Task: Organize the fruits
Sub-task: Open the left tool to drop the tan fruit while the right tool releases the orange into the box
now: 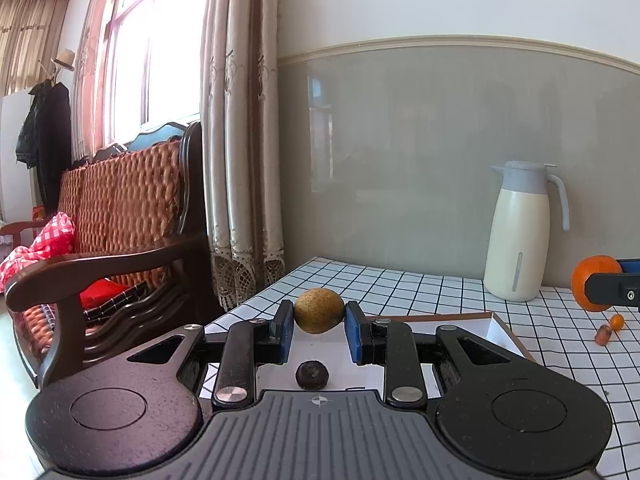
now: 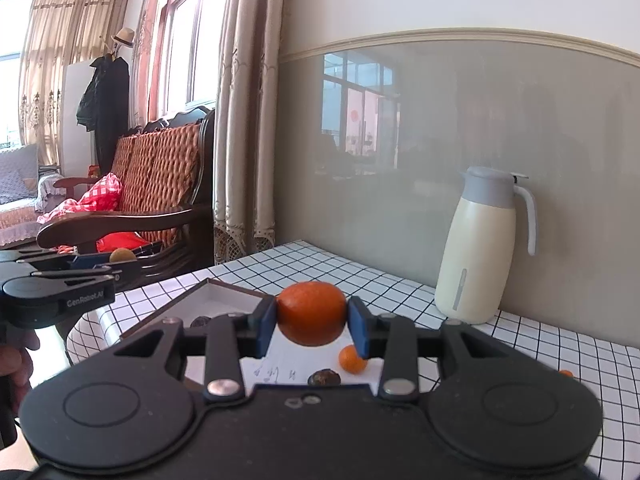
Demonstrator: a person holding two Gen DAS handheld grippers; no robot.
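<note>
left gripper clamped on brownish fruit, right gripper on orange, jug behind

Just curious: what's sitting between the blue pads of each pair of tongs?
Left tongs pinch a yellowish-green fruit, left view; right tongs pinch an orange, right view.

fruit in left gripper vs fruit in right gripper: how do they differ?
Colour: the left gripper pinches a yellow-brown speckled fruit; the right gripper pinches a bright orange fruit. Skin: the speckled fruit looks dull and mottled, the orange fruit smooth and even. Shared: both are roundish, clamped side to side between blue pads and held clear above the white tray.
</note>
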